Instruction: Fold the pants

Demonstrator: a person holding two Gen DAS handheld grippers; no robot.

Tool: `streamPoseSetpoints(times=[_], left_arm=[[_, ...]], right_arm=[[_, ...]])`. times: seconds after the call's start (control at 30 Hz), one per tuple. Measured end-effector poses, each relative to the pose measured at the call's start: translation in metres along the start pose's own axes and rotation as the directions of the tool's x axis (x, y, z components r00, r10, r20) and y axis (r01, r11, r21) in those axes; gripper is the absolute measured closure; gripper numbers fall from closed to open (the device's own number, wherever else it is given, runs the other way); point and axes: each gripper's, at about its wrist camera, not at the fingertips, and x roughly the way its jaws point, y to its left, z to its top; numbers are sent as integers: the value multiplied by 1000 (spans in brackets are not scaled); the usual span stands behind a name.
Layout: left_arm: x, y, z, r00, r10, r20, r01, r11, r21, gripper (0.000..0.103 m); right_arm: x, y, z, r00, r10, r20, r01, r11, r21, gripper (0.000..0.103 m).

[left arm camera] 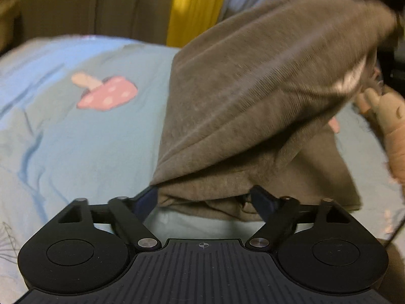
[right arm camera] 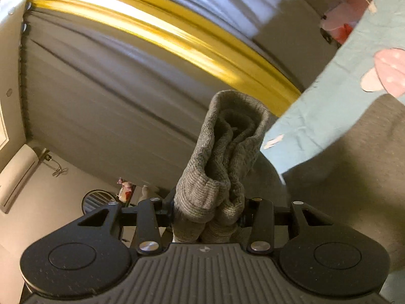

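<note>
1. Your left gripper sits low over the sheet, fingers set fairly wide with a bunched edge of the pants between them. Whether they actually pinch it, you can't tell from here.
2. Your right gripper is clamped narrow on a ribbed fold of the pants, which stands up from the fingers.
3. From the left gripper the grey cloth rises in a taut slope up and to the right, lifted off the bed.
4. On the sheet beyond, a pink mushroom print.
5. Farthest back, a grey and yellow curtain.
</note>
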Motion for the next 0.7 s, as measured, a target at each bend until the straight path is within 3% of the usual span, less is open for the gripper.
streamPoseSetpoints(times=[0.1,0.17,0.27,0.3,0.33,0.37,0.43,0.47,0.6,0.7], left_arm=[[9,-17,-5,996,91,25,-93,993,73,11],[16,-18,-5,987,160,31,-162,983,84,16],[18,-2,-2,991,132,30,-132,991,0,23],[19,1,-1,990,138,29,-138,990,-17,30],[19,3,0,989,143,30,-142,990,-27,46],[21,6,1,992,125,19,-124,991,-45,51],[22,13,3,996,86,10,-85,993,-80,77],[21,15,3,998,67,13,-66,994,-90,82],[7,24,2,998,42,52,-34,989,-146,83],[6,17,0,997,54,51,-49,993,-103,83]], right_arm=[[-5,-1,-1,1000,28,-1,-28,999,24,61],[-11,0,2,1000,25,6,-25,999,41,61],[-25,-4,14,999,36,29,-37,998,46,61],[-31,-4,18,998,38,41,-40,998,39,61],[-31,-6,21,998,38,48,-40,999,31,61],[-32,-6,24,998,32,53,-33,999,23,61],[-34,-11,26,999,-1,46,1,1000,3,61],[-33,-15,25,999,-21,40,21,1000,-8,61],[-44,-41,31,994,-98,52,98,995,4,61],[-58,-66,33,979,-173,107,178,983,-37,61]])
